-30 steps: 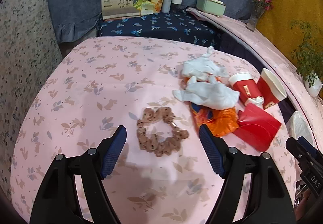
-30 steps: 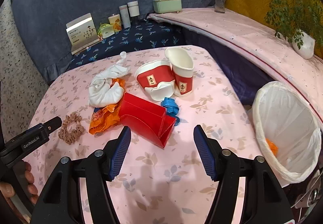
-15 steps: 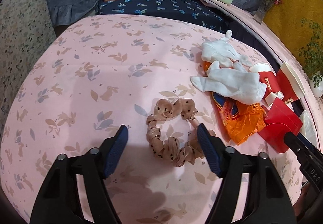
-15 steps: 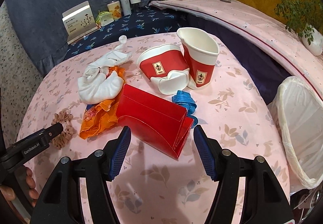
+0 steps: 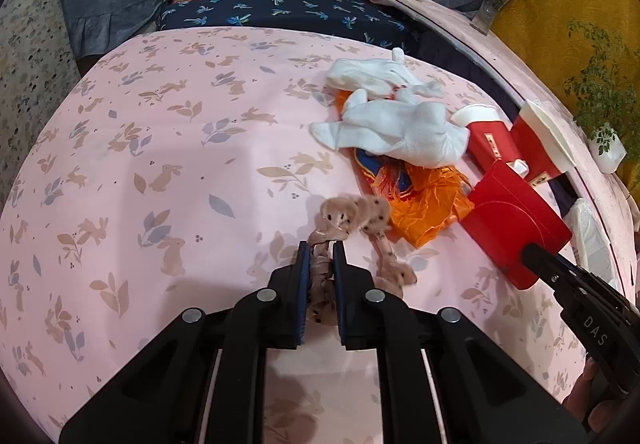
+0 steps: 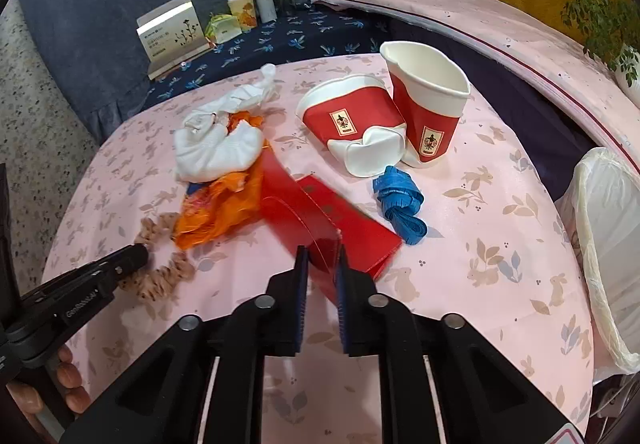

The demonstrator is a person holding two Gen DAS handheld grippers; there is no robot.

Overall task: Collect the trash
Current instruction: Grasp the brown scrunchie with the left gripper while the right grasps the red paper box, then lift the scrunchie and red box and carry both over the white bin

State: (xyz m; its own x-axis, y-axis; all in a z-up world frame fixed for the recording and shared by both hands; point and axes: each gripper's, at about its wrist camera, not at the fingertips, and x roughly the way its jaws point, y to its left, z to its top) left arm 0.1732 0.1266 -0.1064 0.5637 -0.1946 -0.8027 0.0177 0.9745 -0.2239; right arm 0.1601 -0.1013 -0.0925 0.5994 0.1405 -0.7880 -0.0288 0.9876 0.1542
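On the pink rabbit-print tablecloth (image 5: pixel 160 148) lies a tan dotted scrunchie (image 5: pixel 352 212). My left gripper (image 5: pixel 319 248) has its jaws closing on it, the pads pressing a bunched part between them. A red folded card box (image 6: pixel 320 212) lies beside an orange wrapper (image 6: pixel 224 204). My right gripper (image 6: pixel 322 254) has its jaws closing on the box's near edge, which is pinched between the pads. Each gripper shows in the other's view: the right gripper (image 5: pixel 536 252) at the box, the left gripper (image 6: pixel 138 254) at the scrunchie (image 6: pixel 168 272).
A white cloth (image 5: pixel 400 128) lies over the wrapper. Two red-and-white paper cups (image 6: pixel 428 104) and a blue ribbon (image 6: pixel 400 200) sit behind the box. A bin with a white liner (image 6: pixel 608 236) stands past the table's right edge. Boxes and bottles line the dark shelf (image 5: pixel 280 8) behind.
Both grippers came down and forward and went from wide open to shut, the left on the scrunchie, the right on the red box's near edge.
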